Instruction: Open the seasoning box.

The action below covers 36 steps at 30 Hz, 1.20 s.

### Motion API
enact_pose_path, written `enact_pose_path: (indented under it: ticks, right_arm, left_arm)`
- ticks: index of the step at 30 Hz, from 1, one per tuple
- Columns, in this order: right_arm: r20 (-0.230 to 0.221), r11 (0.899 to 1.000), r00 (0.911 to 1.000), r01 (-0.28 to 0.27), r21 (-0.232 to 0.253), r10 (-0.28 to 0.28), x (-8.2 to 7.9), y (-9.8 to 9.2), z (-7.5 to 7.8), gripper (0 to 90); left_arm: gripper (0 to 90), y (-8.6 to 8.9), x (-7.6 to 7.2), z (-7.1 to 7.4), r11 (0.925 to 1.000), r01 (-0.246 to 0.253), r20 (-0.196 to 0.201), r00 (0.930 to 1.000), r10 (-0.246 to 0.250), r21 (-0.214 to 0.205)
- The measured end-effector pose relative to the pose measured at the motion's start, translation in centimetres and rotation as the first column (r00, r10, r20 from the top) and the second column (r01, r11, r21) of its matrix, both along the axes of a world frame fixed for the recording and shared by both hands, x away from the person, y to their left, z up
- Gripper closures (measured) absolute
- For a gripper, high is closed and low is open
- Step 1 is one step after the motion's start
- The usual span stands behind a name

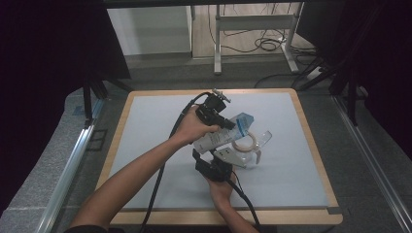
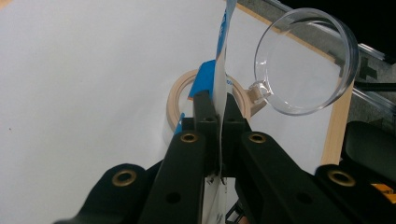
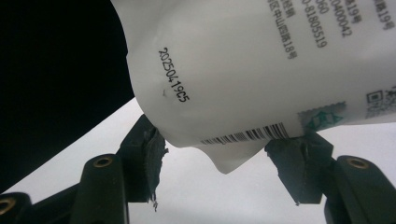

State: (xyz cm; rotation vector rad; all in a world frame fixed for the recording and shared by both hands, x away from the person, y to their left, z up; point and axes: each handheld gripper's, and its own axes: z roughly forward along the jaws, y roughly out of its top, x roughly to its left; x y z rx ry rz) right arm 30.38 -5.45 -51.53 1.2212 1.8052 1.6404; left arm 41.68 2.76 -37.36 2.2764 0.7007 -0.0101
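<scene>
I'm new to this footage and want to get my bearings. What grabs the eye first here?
At mid-table, a white pouch with blue print is held tilted between both tools: the left hand-held gripper pinches its thin top edge, while the right hand-held gripper straddles its bottom corner. Just beyond stands a clear jar with a tan rim and its transparent lid swung open.

The soft white plastic pouch with black print and a blue top edge (image 3: 243,70) has a smooth, faintly glossy film skin, creased at its lower corner. Just beside the pouch, the clear hard-plastic round cup (image 2: 306,60) is glossy and glassy. Under the pouch lies a beige ring of tape (image 2: 180,95), matt like paper. The pale grey table mat (image 1: 155,121) looks smooth and matt, framed by light wood (image 1: 311,131). The black gripper jaws' pads (image 3: 154,154) look rough, frayed, rubbery.
</scene>
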Motion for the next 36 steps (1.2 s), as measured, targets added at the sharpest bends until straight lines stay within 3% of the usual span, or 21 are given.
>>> enact_pose_path:
  ticks: [11, 26, 36]
  right_arm:
    - [0.017, 1.000, 0.9998, 0.009, -0.006, -0.009, -0.1, 0.1, 0.1, 39.4]
    - [0.020, 0.999, 0.9996, 0.018, 0.035, -0.019, 0.3, 0.4, 0.5, 39.5]
    - [0.013, 0.998, 0.9994, 0.033, 0.061, -0.034, 0.6, 0.1, 0.6, 39.5]
  left_arm:
    - [90.0, -0.4, 0.1, 0.0, 1.0000, 0.007, -0.007, 1.0000, -0.007, 0.001]
    - [90.0, -1.3, 0.8, 0.5, 0.9983, 0.020, -0.012, 0.9997, -0.020, 0.055]
    - [90.0, -2.5, 1.2, 0.7, 0.9932, 0.043, -0.016, 0.9990, -0.041, 0.108]
